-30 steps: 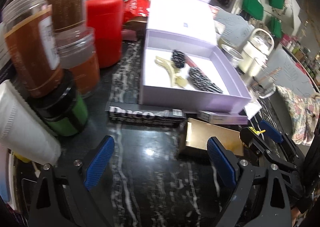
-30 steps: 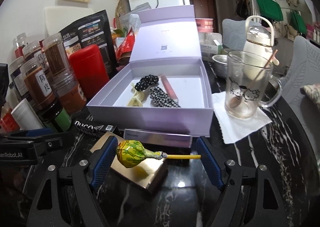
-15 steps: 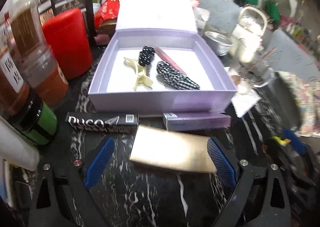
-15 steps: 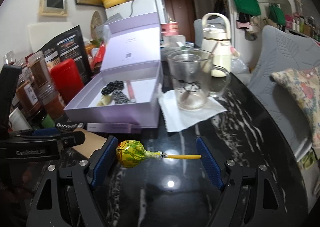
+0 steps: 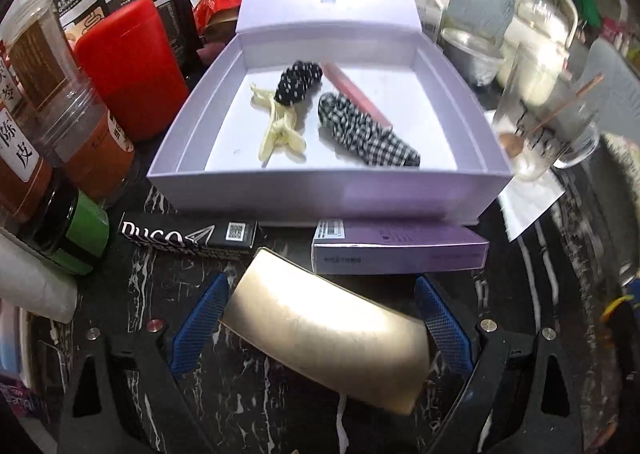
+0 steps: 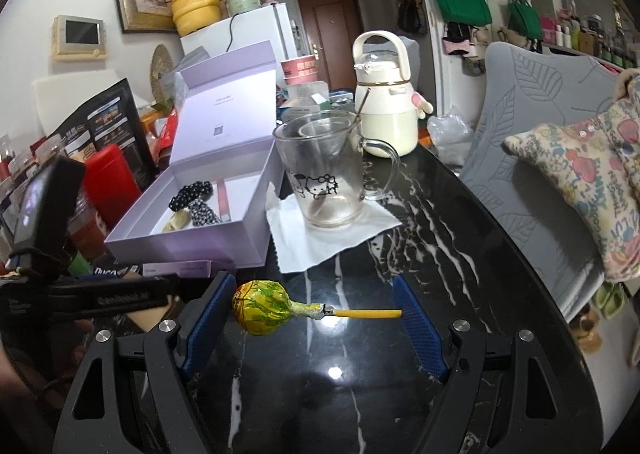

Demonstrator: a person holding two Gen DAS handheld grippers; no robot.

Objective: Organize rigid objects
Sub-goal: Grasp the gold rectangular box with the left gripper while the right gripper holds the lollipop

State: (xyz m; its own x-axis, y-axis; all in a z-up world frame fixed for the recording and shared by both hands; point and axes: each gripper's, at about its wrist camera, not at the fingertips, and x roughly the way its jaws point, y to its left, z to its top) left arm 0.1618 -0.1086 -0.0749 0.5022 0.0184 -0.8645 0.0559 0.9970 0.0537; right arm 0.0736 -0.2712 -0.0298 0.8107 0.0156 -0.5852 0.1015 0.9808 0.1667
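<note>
An open lilac box [image 5: 328,194] holds a cream hair clip [image 5: 278,130], two scrunchies [image 5: 298,83] and a pink stick. In front of it lie a black "Duco" box [image 5: 188,235], a purple box [image 5: 400,252] and a gold box [image 5: 332,338]. My left gripper [image 5: 320,328] is open, its blue pads on either side of the gold box. My right gripper [image 6: 316,318] holds a yellow-green lollipop [image 6: 264,307] across its jaws, above the black marble table. The lilac box [image 6: 188,234] is to its left.
Spice jars [image 5: 44,114], a red canister [image 5: 128,66] and a green jar [image 5: 68,232] crowd the left. A glass mug [image 6: 324,178] on a white napkin, a cream kettle [image 6: 384,102] and a grey chair [image 6: 532,158] stand to the right.
My left gripper has swung right and moved forward around the gold box. My right gripper has moved right, away from the box, with the lollipop still in it.
</note>
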